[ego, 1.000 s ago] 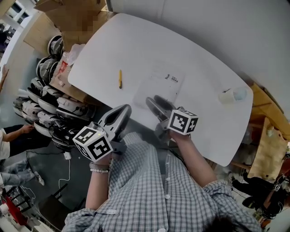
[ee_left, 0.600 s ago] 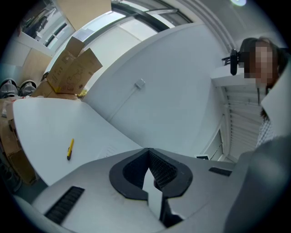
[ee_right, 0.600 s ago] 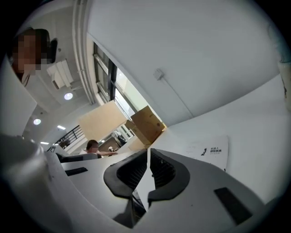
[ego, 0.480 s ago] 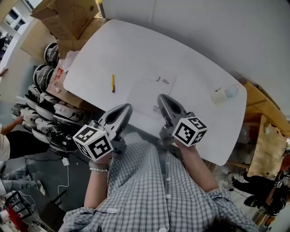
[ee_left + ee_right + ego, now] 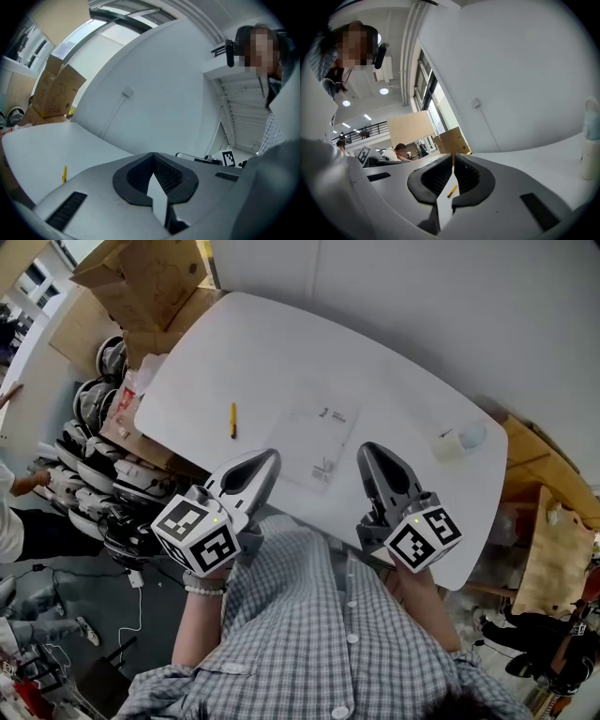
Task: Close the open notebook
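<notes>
The white notebook (image 5: 314, 432) lies flat on the white table (image 5: 281, 343), showing one plain cover with small print near its far edge. My left gripper (image 5: 267, 461) hovers at the table's near edge, left of the notebook, jaws shut and empty; its closed tips (image 5: 152, 158) point over the table. My right gripper (image 5: 371, 454) is lifted just right of the notebook's near corner, also shut on nothing, and its closed tips (image 5: 453, 160) point across the table. Neither gripper touches the notebook.
A yellow pencil (image 5: 233, 420) lies left of the notebook. A small white bottle and tape (image 5: 459, 440) sit near the table's right end. Cardboard boxes (image 5: 141, 277) and stacked helmets (image 5: 94, 381) stand beyond the left edge. Wooden furniture (image 5: 553, 521) is on the right.
My right gripper left the notebook, shut its jaws and drew back up and to the right. The left gripper rose a little. The notebook now shows uncovered.
</notes>
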Available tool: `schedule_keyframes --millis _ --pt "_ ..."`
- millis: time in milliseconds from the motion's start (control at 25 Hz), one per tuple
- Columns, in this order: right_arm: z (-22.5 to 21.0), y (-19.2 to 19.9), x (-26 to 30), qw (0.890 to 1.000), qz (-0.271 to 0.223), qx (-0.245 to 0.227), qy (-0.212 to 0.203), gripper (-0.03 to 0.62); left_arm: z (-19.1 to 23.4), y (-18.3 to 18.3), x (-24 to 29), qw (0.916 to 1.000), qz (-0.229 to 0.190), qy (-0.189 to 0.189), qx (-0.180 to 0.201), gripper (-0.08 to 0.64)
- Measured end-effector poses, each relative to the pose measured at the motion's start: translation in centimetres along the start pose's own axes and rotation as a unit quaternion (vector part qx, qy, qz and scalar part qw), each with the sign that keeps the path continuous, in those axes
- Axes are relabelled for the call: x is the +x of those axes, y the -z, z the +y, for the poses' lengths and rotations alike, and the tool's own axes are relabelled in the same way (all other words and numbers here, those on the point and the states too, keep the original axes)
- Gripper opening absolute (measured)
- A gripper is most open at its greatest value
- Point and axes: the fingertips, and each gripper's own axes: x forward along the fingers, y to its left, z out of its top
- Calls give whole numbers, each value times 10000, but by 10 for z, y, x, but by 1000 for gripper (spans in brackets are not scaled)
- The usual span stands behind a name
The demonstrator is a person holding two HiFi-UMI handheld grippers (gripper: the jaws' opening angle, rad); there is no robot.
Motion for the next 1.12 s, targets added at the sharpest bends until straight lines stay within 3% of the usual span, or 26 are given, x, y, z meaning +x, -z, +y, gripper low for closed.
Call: schedule_keyframes --millis 360,600,1120 --pt "-22 -34 -21 9988 -299 -284 281 23 -16 -21 -3 9978 -151 -177 626 8" --pt "-22 -40 -16 9981 -374 -365 337 23 -19 -25 1 9983 -280 -84 509 8" --pt "-22 -35 -11 9991 -266 -226 255 21 -19 -24 10 9979 -175 -44 629 8"
